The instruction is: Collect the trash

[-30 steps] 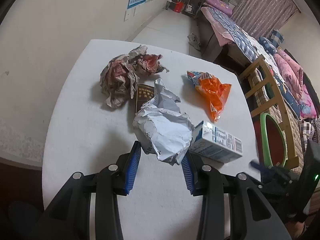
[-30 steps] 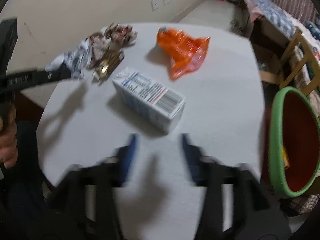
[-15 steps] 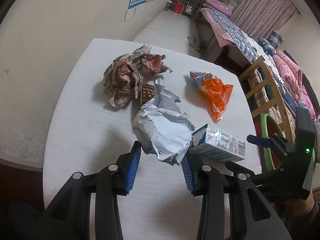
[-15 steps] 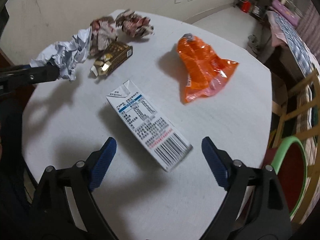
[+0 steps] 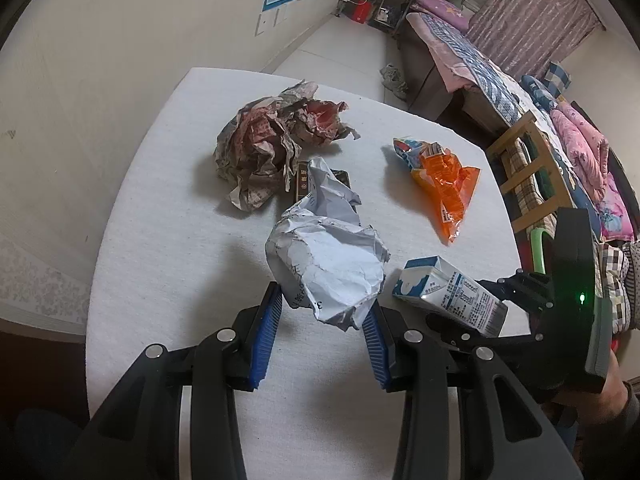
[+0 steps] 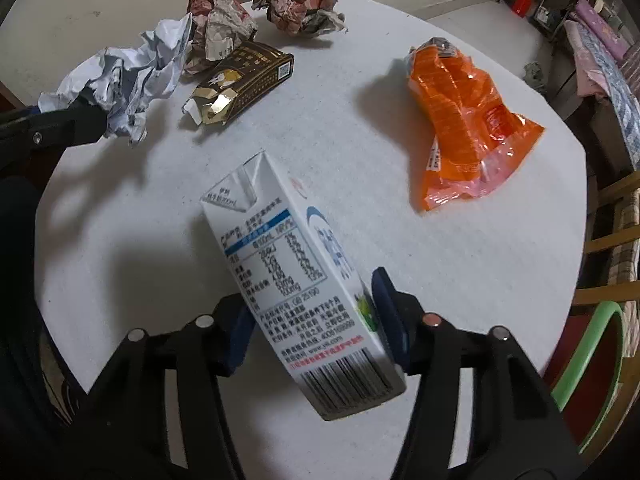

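The right hand-held gripper [image 6: 312,330] is closing on the white milk carton [image 6: 296,280]; the carton stands between its two blue pads, which touch its long sides, with the barcode end nearest and the folded top pointing away. The left hand-held gripper [image 5: 320,330] is clenched on a crumpled white paper [image 5: 328,264], which sticks out beyond its pads. Farther from the right hand-held gripper, on the white bench [image 6: 460,264], lie an orange snack bag [image 6: 464,120] to the right and a dark brown box [image 6: 244,80] to the left. Beyond the box are crumpled newspaper balls [image 6: 296,4].
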Motion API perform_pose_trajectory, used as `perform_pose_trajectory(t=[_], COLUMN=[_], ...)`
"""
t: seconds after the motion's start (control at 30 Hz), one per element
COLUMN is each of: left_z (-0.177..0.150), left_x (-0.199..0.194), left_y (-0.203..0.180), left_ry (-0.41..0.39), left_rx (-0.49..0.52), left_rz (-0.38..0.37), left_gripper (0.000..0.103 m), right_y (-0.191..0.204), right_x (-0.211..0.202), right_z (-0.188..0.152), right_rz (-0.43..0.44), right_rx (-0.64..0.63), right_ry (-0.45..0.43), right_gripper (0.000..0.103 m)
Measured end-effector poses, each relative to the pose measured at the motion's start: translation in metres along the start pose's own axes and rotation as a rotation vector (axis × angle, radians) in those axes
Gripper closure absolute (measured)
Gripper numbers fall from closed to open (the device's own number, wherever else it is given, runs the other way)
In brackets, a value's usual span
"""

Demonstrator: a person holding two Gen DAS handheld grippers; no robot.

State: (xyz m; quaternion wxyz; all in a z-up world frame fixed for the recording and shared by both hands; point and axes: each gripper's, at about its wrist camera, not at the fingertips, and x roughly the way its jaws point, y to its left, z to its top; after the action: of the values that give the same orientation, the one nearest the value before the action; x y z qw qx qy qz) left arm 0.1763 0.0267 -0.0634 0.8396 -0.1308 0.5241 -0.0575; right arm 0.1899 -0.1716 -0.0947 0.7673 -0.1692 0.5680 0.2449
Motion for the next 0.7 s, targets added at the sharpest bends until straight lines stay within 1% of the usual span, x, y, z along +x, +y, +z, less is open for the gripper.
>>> perform_pose_trajectory(t=[0.07, 0.13, 0.2, 0.53, 0.7], left_z=[0.000, -0.001, -0.002, -0.007, -0.009], left_x=[-0.003, -0.006, -0.010, -0.039, -0.051], left_y=[-0.001, -0.004, -0.007, -0.028, -0.045], left_ry=[-0.004, -0.010, -0.017, -0.059, -0.074], left_rx=[0.004, 0.010, 0.016, 0.065, 0.100], left_rz=[-0.002, -0.005, -0.005, -0.003, -0.009], left_gripper=[0.066, 0.066, 0.066, 0.066, 0.066], right_y=[0.001, 0.002, 0.001, -0.008, -0.017], right_x=[-0.004, -0.010, -0.018, -0.069, -0.089], right_z=[-0.003, -0.008, -0.012, -0.039, -0.053], right_rz=[0.009, -0.004, -0.010, -0.033, -0.037], right_rx=[0.010, 0.024, 0.049, 0.188, 0.242], right_ry=[-0.007, -0.019, -0.034, -0.164, -0.206], right_gripper=[0.055, 0.056, 0.056, 0.057, 0.057])
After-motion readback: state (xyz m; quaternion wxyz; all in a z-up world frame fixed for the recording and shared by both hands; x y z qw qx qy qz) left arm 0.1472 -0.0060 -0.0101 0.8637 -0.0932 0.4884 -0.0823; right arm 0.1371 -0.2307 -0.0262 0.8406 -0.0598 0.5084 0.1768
